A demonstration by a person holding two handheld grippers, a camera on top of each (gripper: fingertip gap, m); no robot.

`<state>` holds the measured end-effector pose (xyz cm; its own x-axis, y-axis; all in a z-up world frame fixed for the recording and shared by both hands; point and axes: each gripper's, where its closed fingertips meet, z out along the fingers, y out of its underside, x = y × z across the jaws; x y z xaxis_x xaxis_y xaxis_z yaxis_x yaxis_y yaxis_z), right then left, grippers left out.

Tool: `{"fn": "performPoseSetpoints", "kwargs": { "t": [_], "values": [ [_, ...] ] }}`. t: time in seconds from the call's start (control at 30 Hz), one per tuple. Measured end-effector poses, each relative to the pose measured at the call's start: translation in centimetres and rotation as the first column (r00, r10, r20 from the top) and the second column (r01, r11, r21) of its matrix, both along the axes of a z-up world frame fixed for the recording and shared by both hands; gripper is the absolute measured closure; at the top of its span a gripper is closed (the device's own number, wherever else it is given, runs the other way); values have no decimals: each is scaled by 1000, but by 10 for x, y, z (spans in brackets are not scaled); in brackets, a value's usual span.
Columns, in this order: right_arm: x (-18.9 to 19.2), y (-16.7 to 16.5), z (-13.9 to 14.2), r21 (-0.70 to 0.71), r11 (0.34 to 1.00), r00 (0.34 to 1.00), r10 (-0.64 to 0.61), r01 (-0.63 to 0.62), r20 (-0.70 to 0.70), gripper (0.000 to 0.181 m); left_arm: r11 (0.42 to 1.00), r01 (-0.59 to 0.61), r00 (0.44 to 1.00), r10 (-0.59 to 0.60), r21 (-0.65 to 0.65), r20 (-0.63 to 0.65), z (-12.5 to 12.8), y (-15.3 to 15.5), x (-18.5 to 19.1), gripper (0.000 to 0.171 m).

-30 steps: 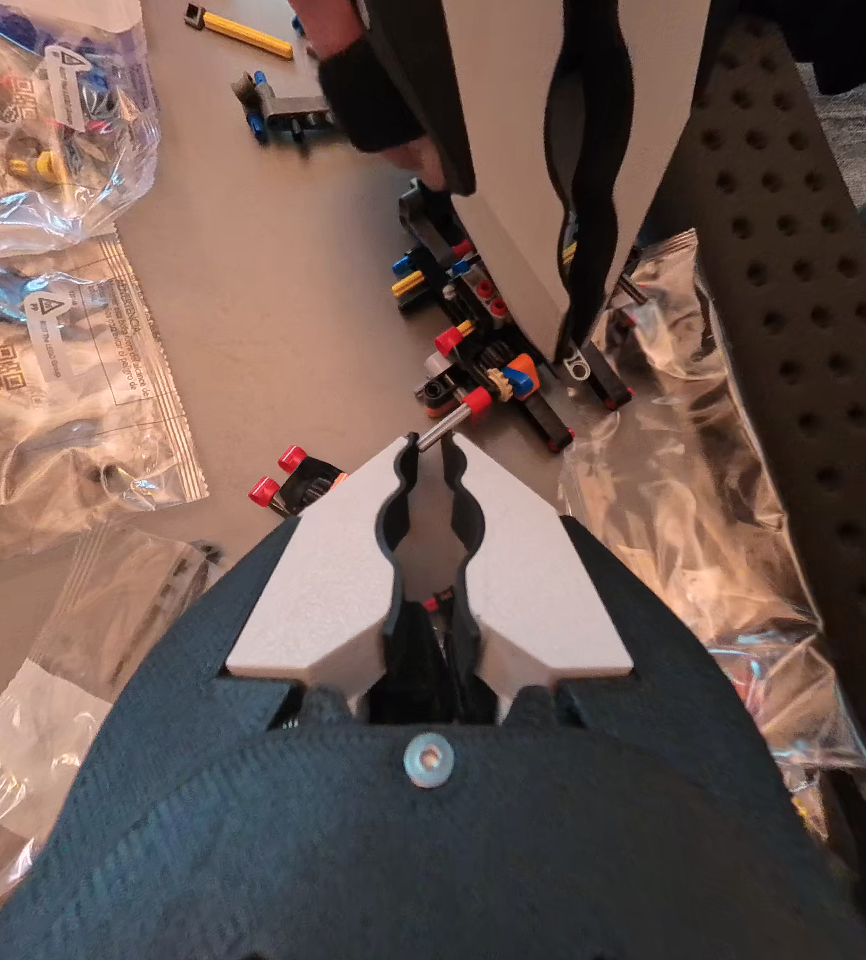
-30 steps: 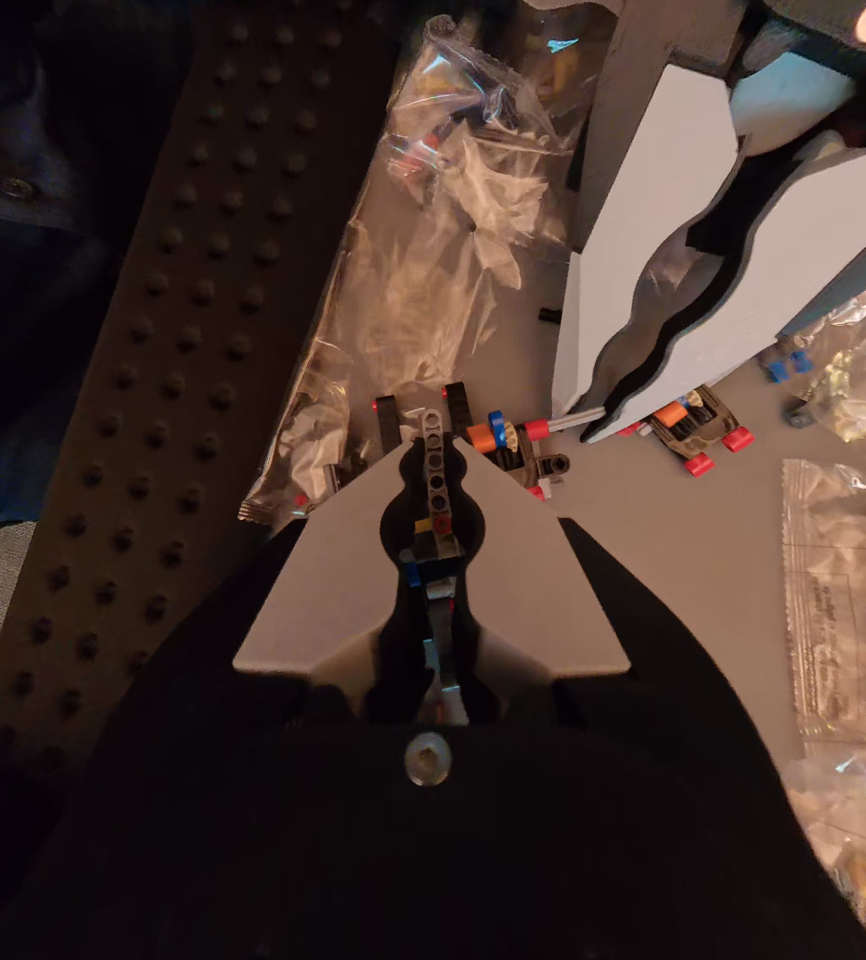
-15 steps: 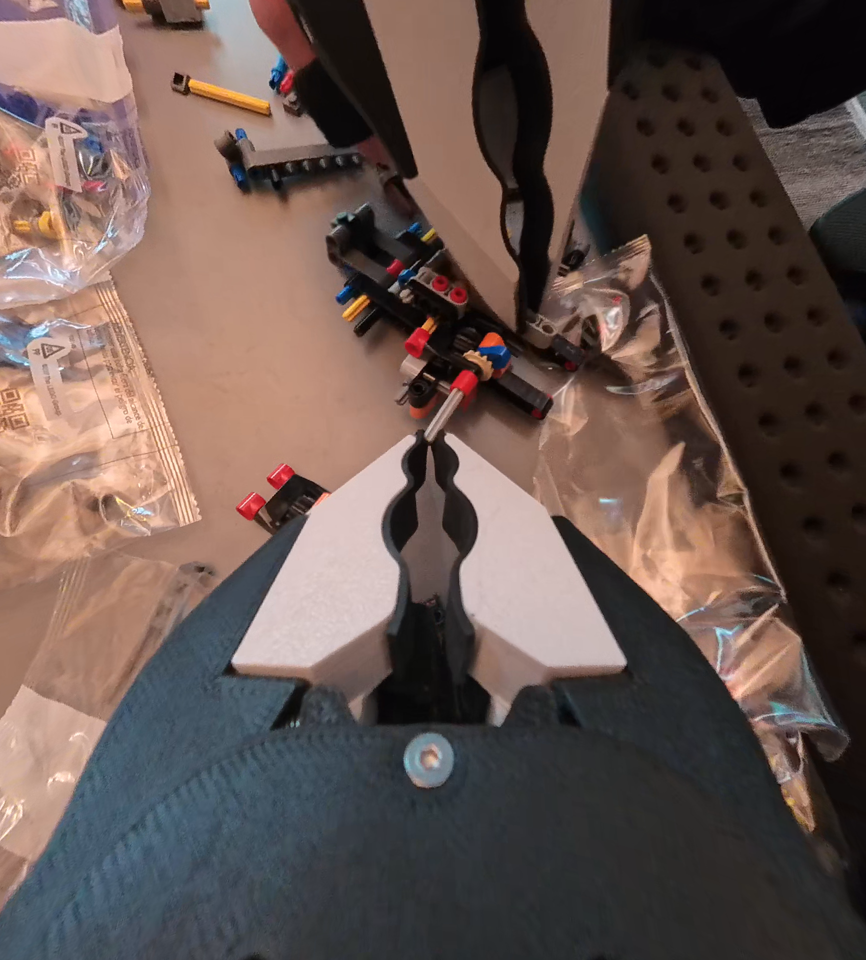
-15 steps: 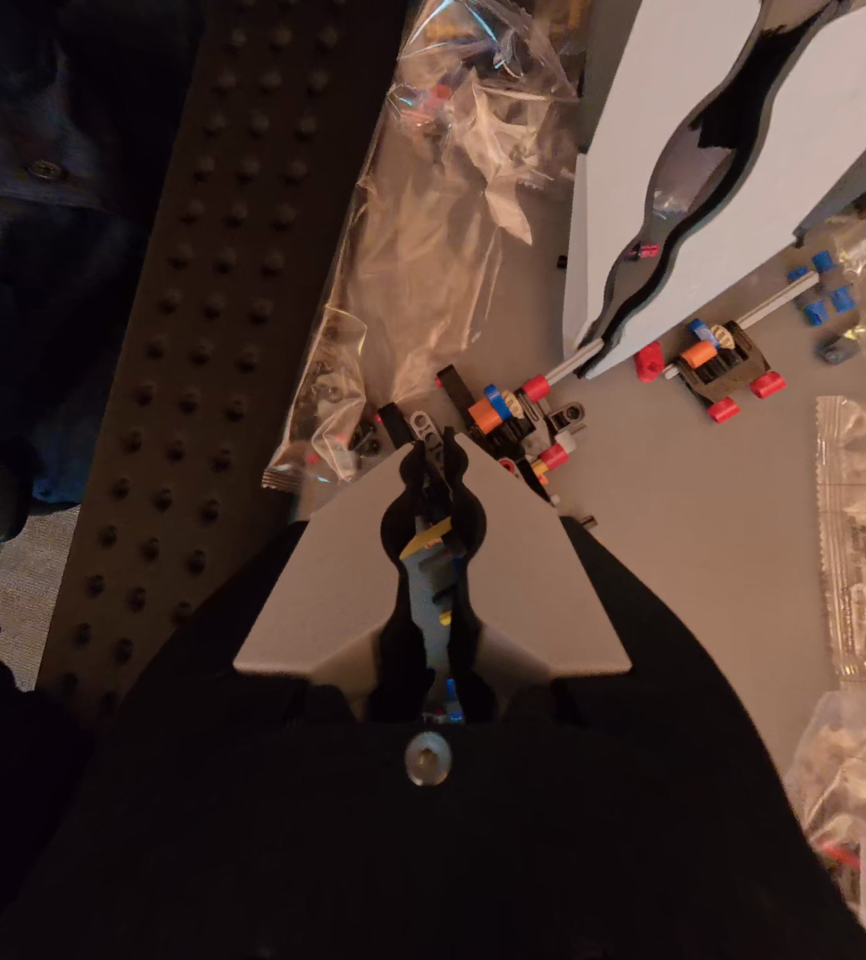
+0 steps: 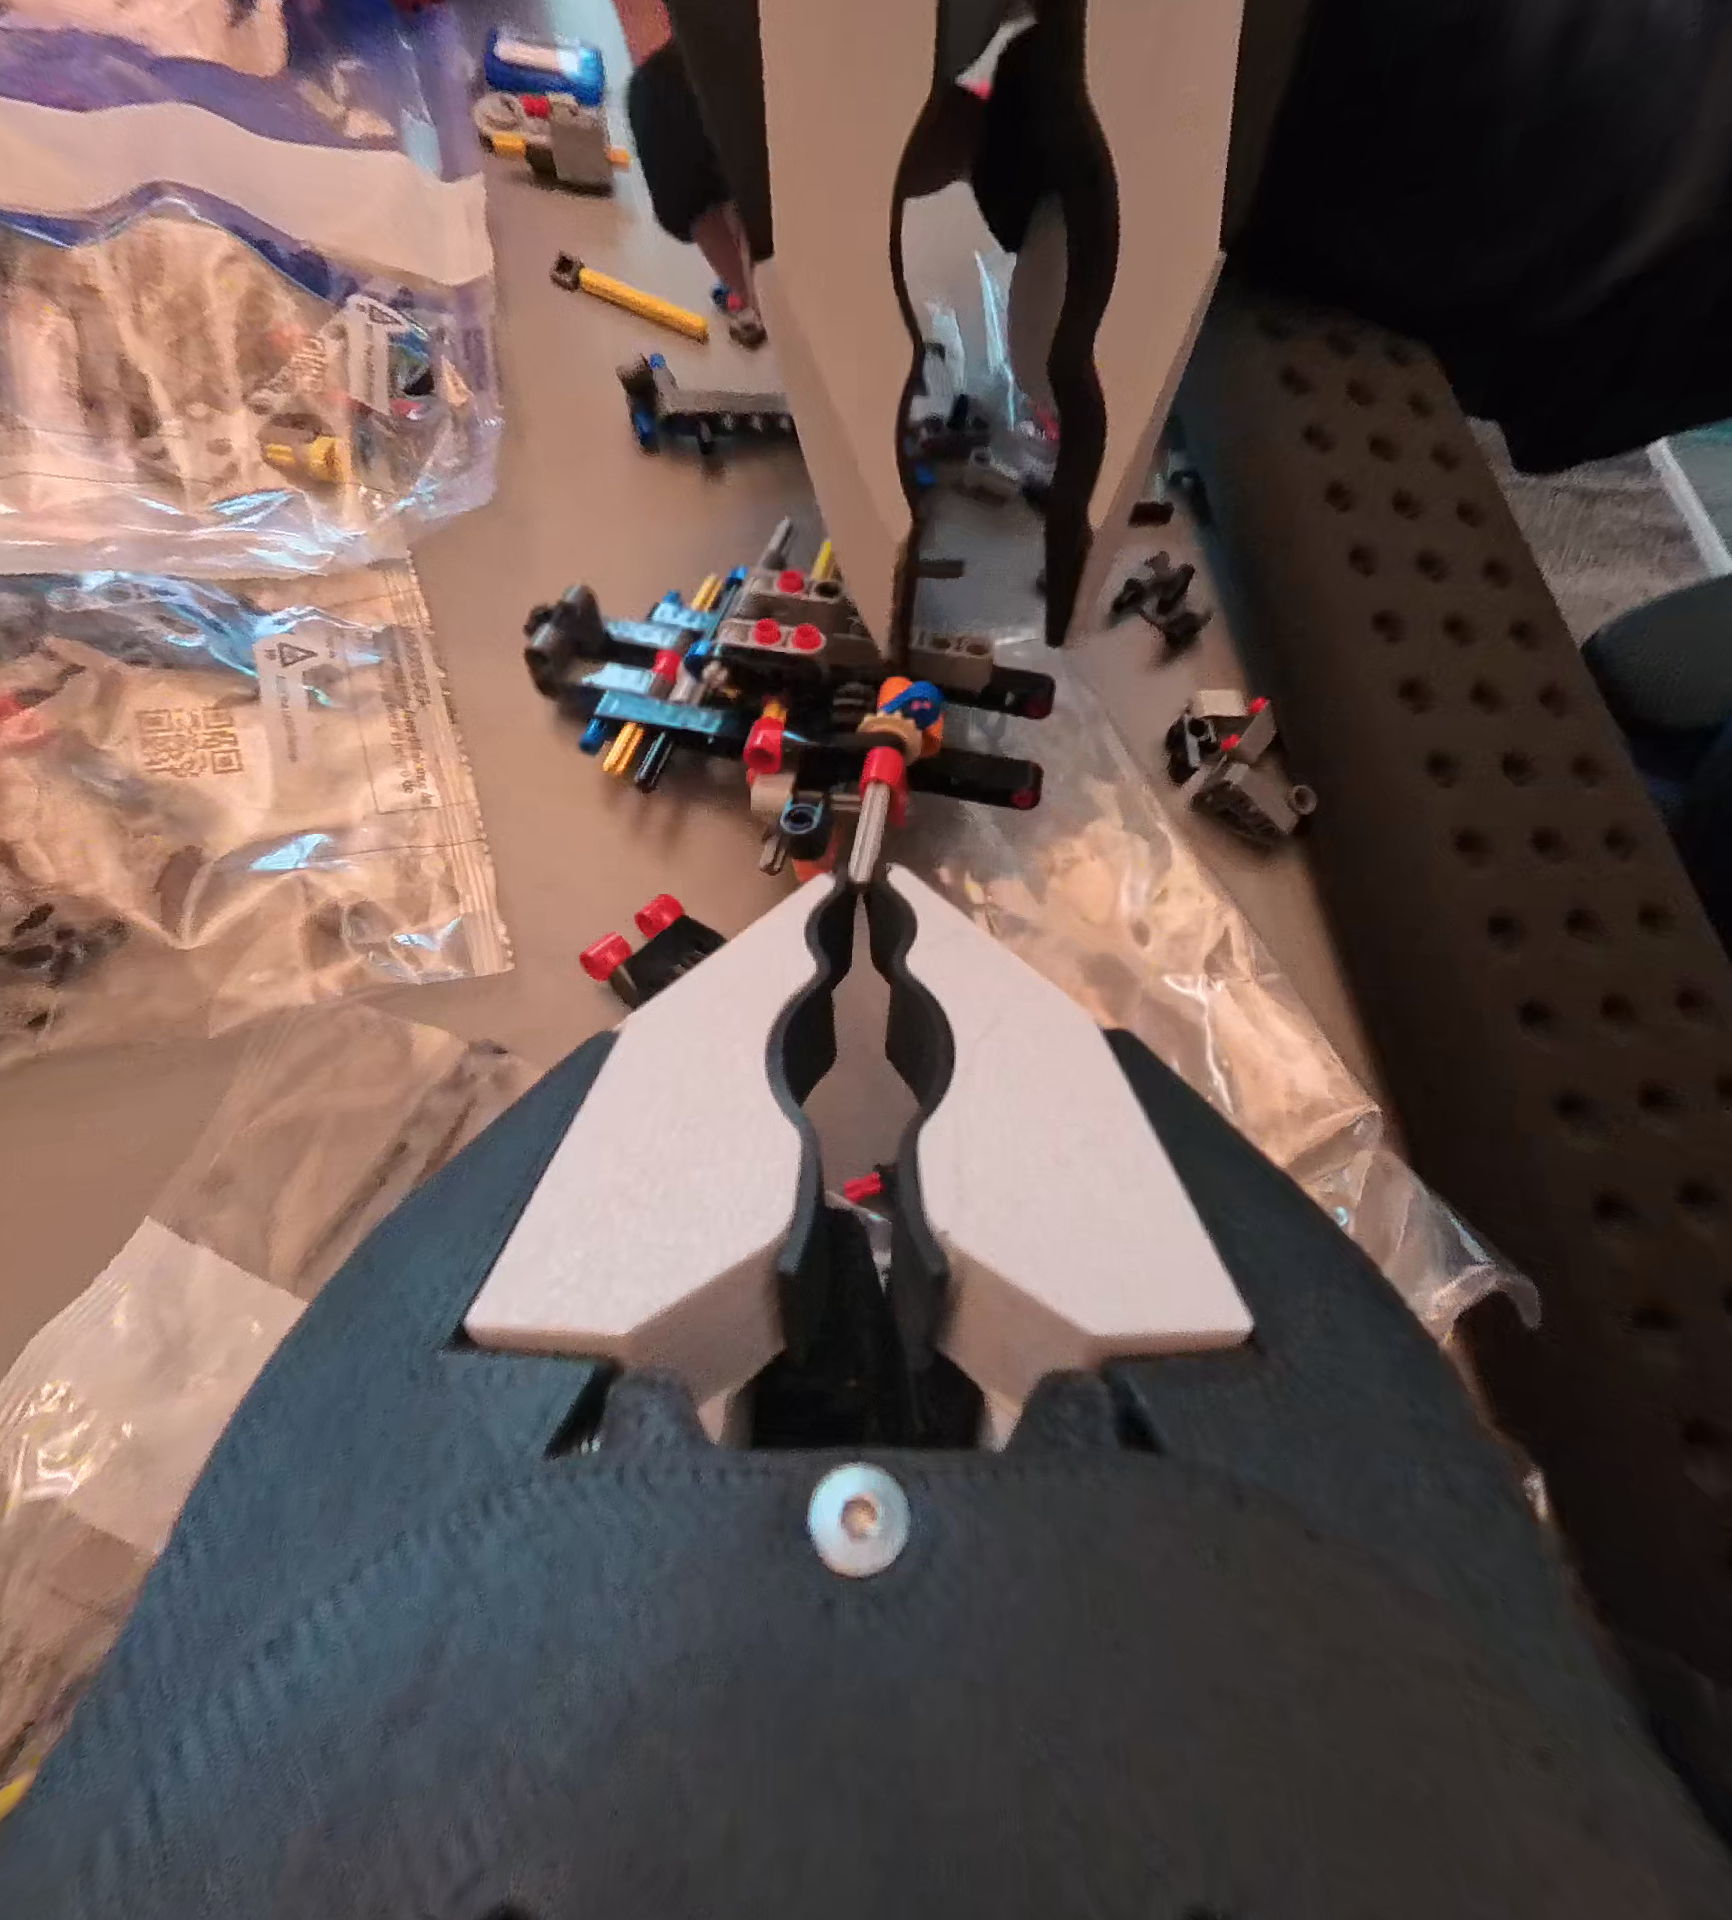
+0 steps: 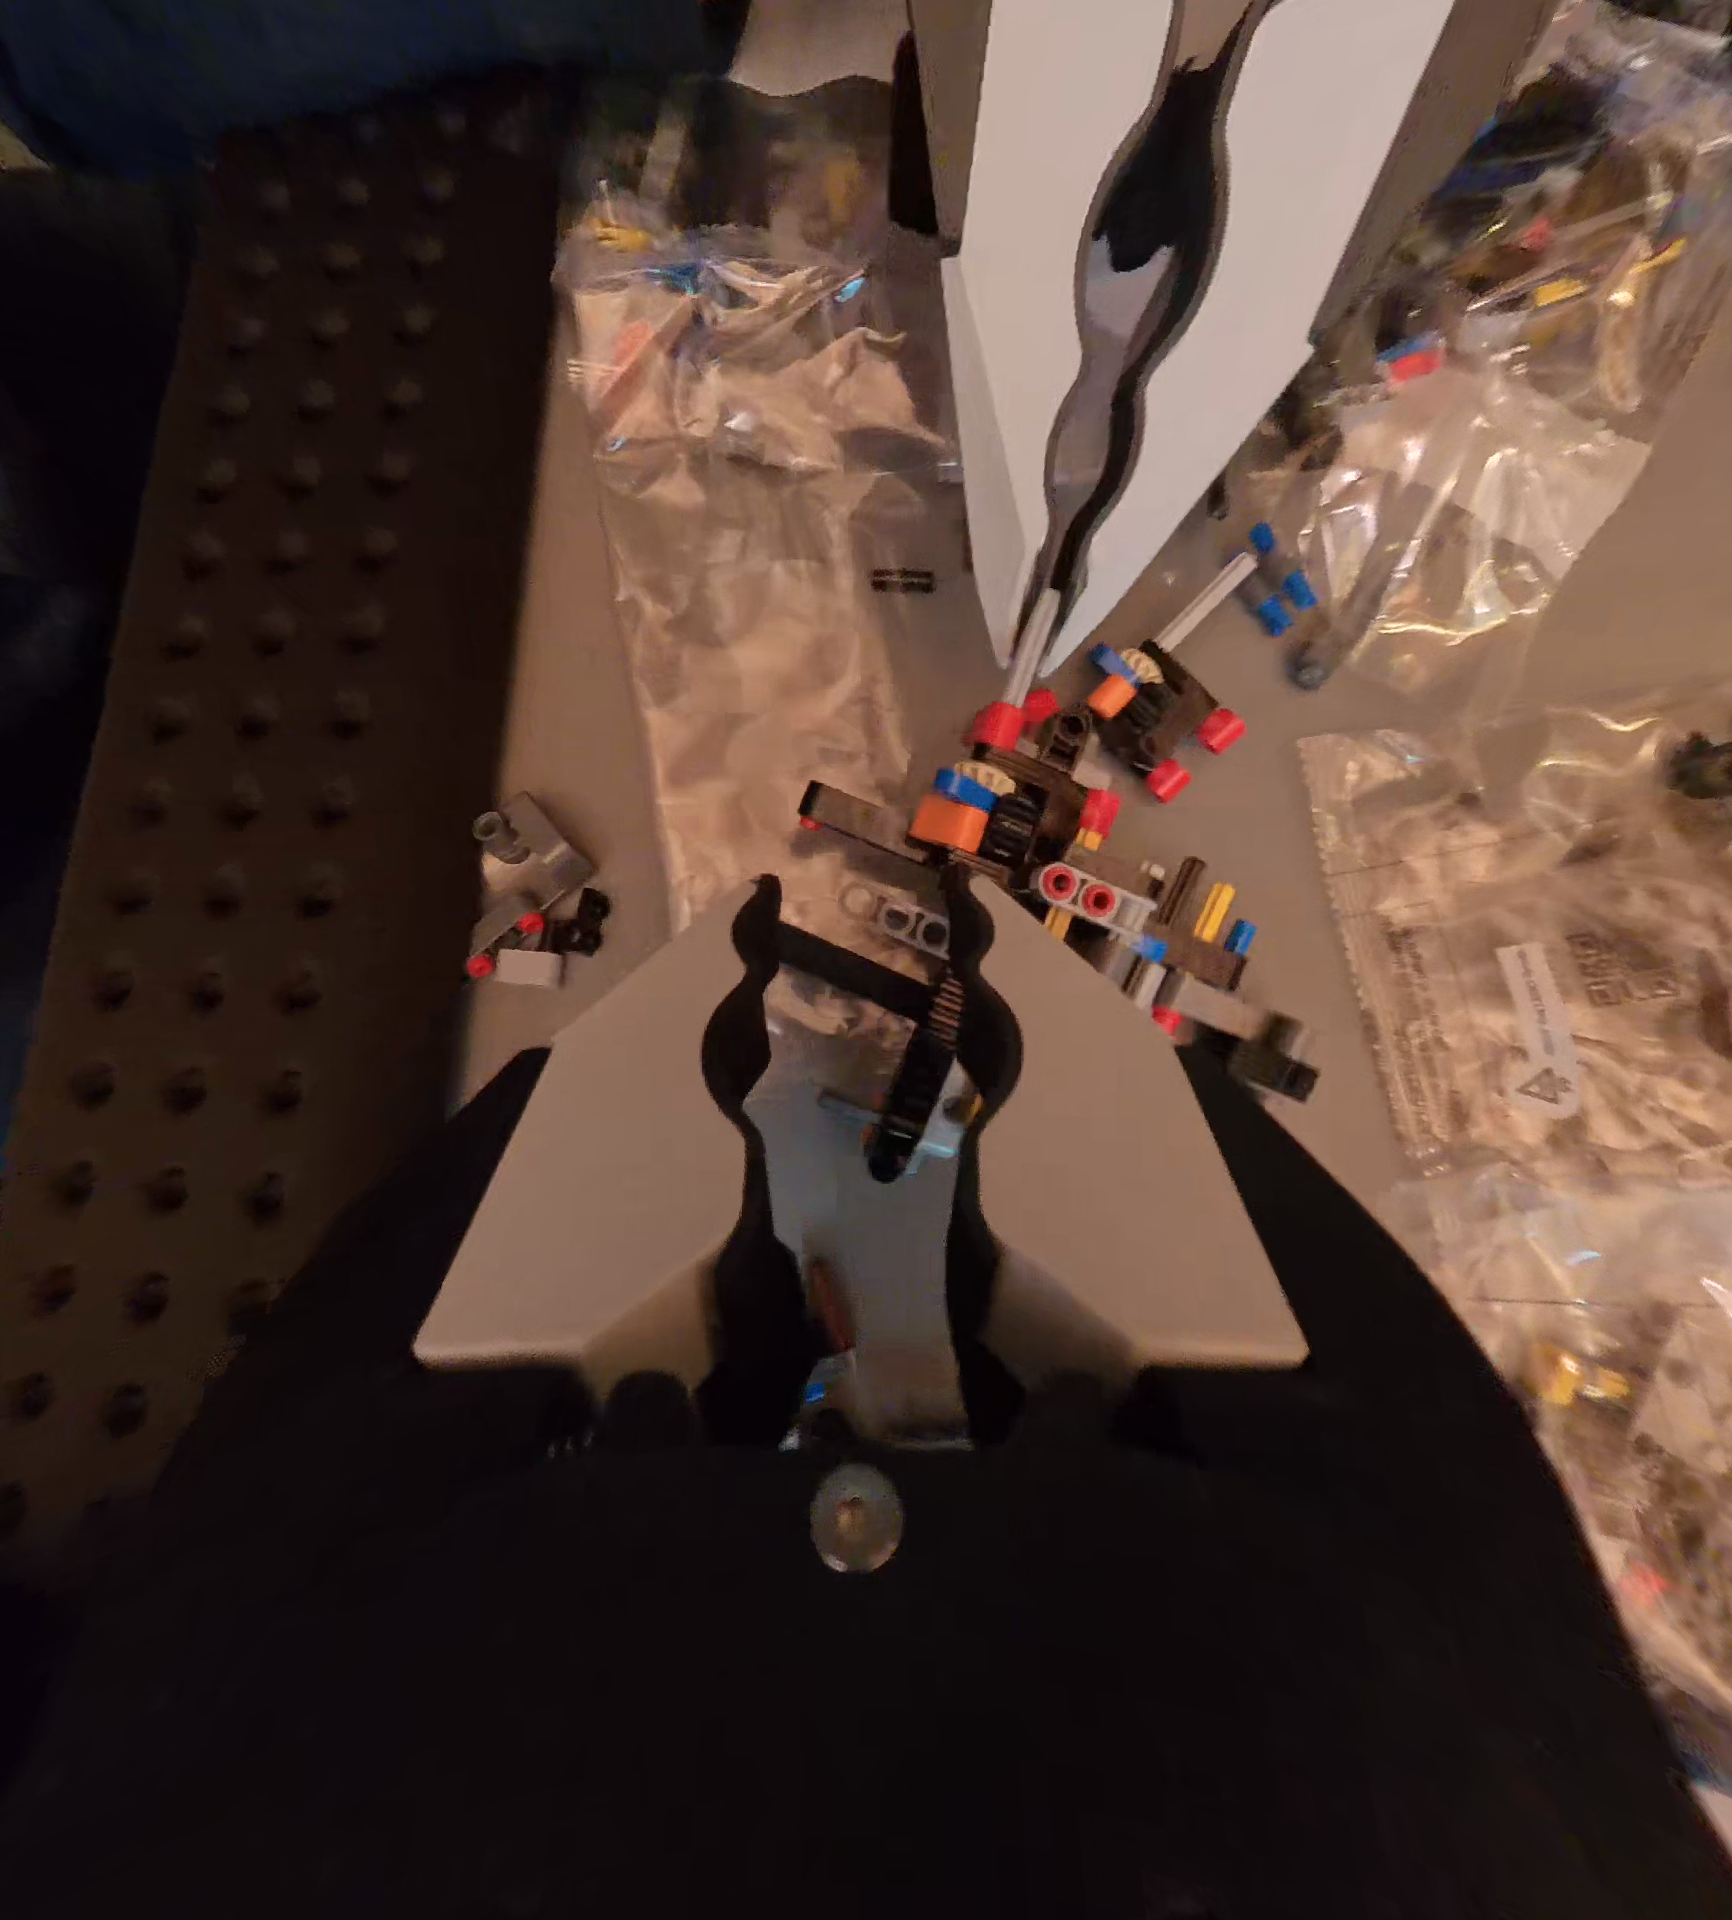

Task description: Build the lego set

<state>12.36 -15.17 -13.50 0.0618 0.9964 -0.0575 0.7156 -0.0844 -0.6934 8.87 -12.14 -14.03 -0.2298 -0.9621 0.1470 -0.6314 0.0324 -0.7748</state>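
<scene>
The lego assembly (image 5: 789, 707) of black and grey beams with red, blue, yellow and orange parts lies on the table; it also shows in the right wrist view (image 6: 1028, 831). My left gripper (image 5: 860, 883) is shut on the grey axle (image 5: 867, 831) that sticks out of it past a red bush (image 5: 883, 771). My right gripper (image 6: 862, 894) is open over the assembly's other end, where a black beam (image 6: 841, 966) crosses between its fingers. It also shows in the left wrist view (image 5: 976, 634), open beyond the assembly.
A small black sub-assembly with red bushes (image 5: 649, 951) lies left of my left gripper. A small grey piece (image 5: 1236, 769) lies by the black studded mat (image 5: 1516, 831). Clear bags of parts (image 5: 166, 727) lie around, with loose parts at the far side. My hands' fingertips stand some 5 cm from each other.
My right gripper has opened and let go of the assembly's grey beam. My left gripper stays shut on the axle, and both views have shifted.
</scene>
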Motion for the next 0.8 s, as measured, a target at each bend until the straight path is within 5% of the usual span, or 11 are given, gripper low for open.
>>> {"fn": "performPoseSetpoints", "kwargs": {
  "t": [0.5, 0.8],
  "values": [
    [1, 54, 9, 241, 949, 979, -202, 205, -35, 142, 988, -94, 980, 114, -125, 160, 34, 11, 12, 170],
    [2, 61, 2, 262, 939, 974, -227, 222, -11, 142, 993, -110, 987, 105, 34, 122, 23, 16, 13, 163]
  ]
}}
